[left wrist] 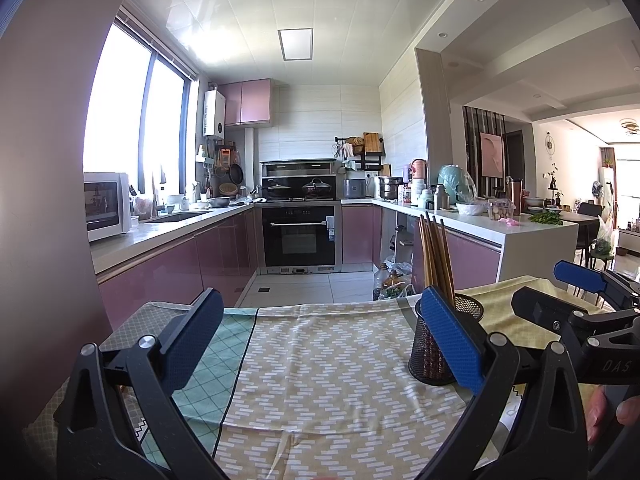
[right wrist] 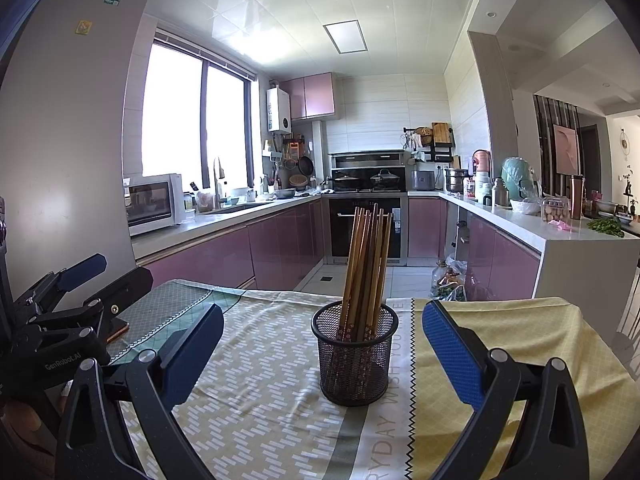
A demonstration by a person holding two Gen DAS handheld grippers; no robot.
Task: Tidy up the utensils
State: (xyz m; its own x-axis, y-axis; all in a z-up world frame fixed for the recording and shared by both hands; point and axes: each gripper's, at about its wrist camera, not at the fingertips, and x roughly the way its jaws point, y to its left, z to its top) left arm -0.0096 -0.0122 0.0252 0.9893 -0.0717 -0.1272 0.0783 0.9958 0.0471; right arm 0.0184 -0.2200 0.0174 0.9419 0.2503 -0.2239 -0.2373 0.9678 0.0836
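Observation:
A black mesh cup (right wrist: 354, 364) stands upright on the cloth-covered table (right wrist: 256, 400) and holds several brown chopsticks (right wrist: 366, 264), tips down. In the right wrist view my right gripper (right wrist: 322, 350) is open, and the cup appears in the gap between its blue pads (right wrist: 452, 354), touching neither. In the left wrist view my left gripper (left wrist: 320, 340) is open over bare cloth with nothing between its fingers. Its right finger hides part of the mesh cup (left wrist: 424, 356), with the chopsticks (left wrist: 436, 256) rising above. The right gripper (left wrist: 560, 292) shows at the right edge.
The left gripper (right wrist: 106, 280) sits at the table's left, above a flat orange-edged object (right wrist: 118, 330). The table's far edge (left wrist: 320, 304) drops to a tiled kitchen floor. Pink cabinets, an oven and a white counter (right wrist: 560, 236) lie beyond. A fingertip (left wrist: 628, 410) shows at lower right.

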